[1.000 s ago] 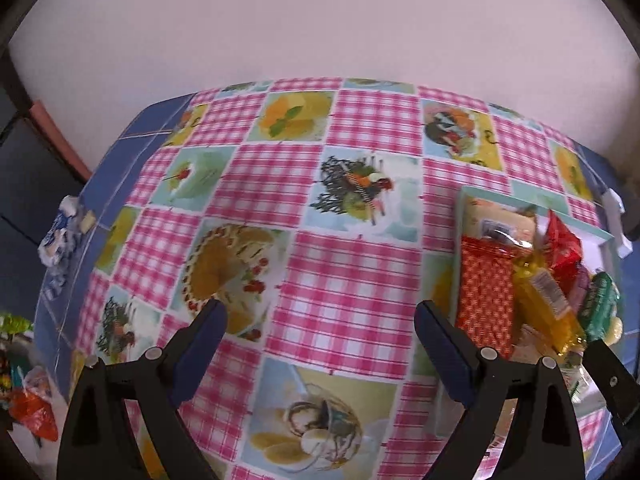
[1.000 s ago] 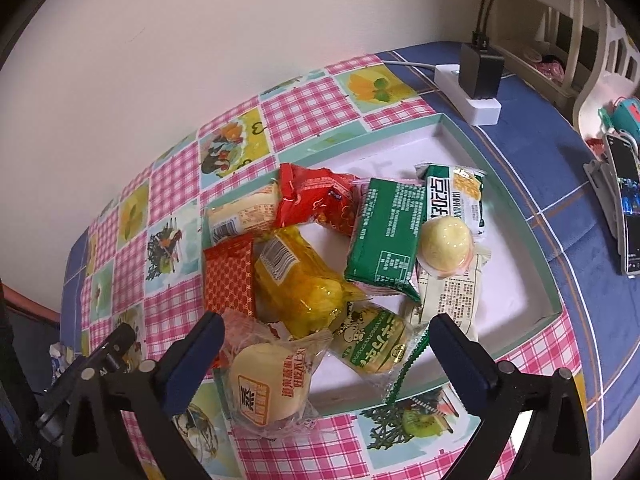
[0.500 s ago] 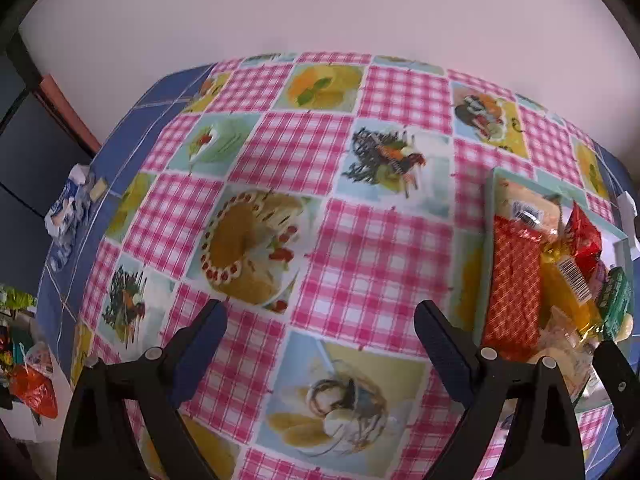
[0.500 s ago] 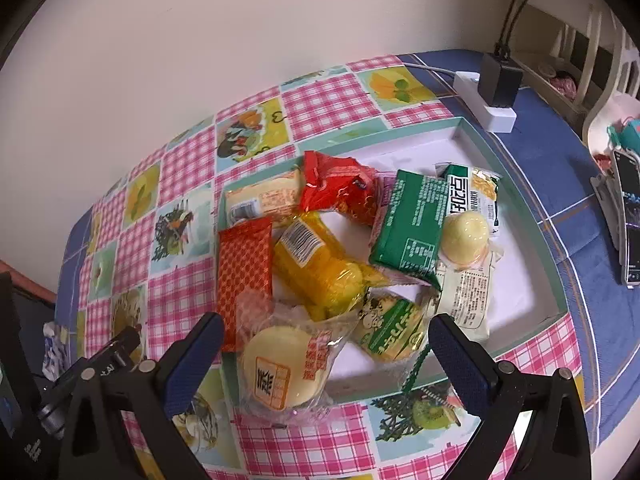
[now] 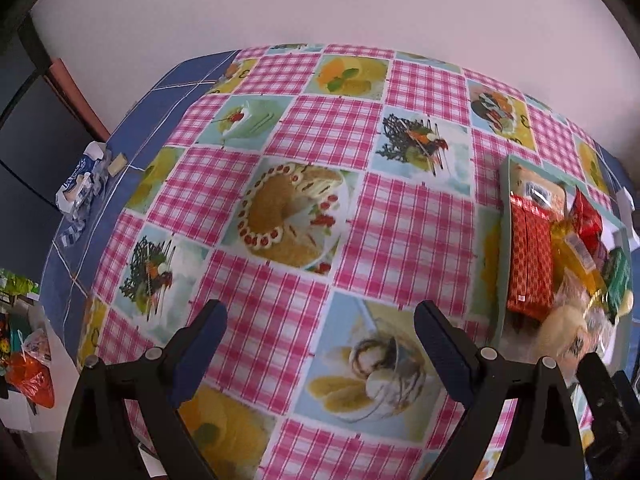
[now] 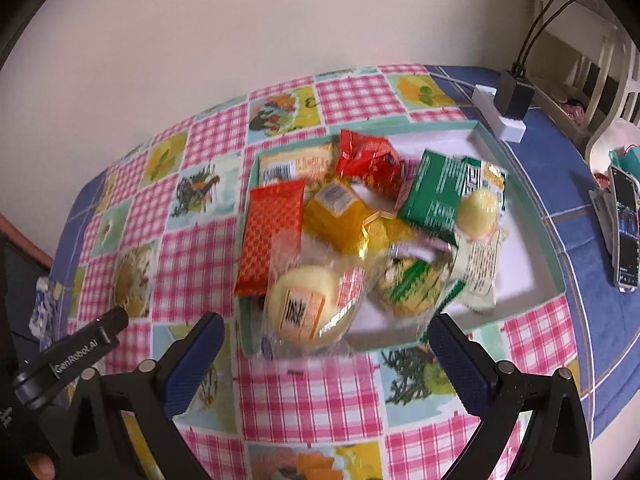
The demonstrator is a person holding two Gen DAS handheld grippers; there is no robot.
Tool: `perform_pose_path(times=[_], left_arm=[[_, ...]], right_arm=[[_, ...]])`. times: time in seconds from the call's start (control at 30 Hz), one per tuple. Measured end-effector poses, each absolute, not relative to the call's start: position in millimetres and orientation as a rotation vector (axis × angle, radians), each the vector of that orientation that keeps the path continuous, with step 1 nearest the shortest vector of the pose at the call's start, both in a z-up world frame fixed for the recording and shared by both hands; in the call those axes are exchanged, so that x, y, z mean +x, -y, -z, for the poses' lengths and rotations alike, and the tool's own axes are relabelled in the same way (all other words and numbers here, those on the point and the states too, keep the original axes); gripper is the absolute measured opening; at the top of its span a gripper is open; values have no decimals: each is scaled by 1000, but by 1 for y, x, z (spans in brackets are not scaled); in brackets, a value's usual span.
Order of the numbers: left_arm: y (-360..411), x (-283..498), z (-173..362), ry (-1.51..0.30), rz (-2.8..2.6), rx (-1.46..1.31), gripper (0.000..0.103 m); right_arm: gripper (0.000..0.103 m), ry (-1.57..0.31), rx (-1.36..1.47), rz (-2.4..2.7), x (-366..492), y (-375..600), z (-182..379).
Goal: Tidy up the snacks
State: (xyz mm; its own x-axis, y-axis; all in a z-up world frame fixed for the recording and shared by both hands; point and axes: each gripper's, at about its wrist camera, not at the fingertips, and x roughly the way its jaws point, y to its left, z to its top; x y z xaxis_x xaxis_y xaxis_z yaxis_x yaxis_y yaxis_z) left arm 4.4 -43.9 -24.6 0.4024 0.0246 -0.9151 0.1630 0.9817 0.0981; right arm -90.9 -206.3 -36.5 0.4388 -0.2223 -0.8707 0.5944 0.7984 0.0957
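Blue-padded left gripper (image 5: 320,340) and right gripper (image 6: 326,344) both gape wide, holding nothing.

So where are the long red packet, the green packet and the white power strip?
long red packet (image 6: 272,236), right wrist view, middle of its patterned face
green packet (image 6: 434,196), right wrist view, centre of wrapper
white power strip (image 6: 508,126), right wrist view, near end

tray (image 6: 558,280): on tablecloth (image 6: 192,240), right part
snacks (image 6: 360,220): piled in tray, toward its left
bun (image 6: 304,308): over tray's near-left rim
power strip (image 6: 500,116): behind tray, right
phone (image 6: 624,232): right of tray
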Motion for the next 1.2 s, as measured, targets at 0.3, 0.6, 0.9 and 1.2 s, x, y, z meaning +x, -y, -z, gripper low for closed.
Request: perform_pose_path(times=[0.3, 0.6, 0.9, 1.2], left_arm=[[32, -23, 28, -1149, 113, 199, 95], [22, -39, 19, -1110, 141, 172, 95], [12, -48, 6, -1057, 159, 141, 95], [11, -46, 1, -1044, 176, 126, 95]], right_arm=[[103, -1000, 400, 530, -111, 194, 39], [103, -985, 380, 540, -125, 186, 36], [103, -918, 365, 562, -135, 182, 19], [103, -910, 362, 569, -135, 183, 17]])
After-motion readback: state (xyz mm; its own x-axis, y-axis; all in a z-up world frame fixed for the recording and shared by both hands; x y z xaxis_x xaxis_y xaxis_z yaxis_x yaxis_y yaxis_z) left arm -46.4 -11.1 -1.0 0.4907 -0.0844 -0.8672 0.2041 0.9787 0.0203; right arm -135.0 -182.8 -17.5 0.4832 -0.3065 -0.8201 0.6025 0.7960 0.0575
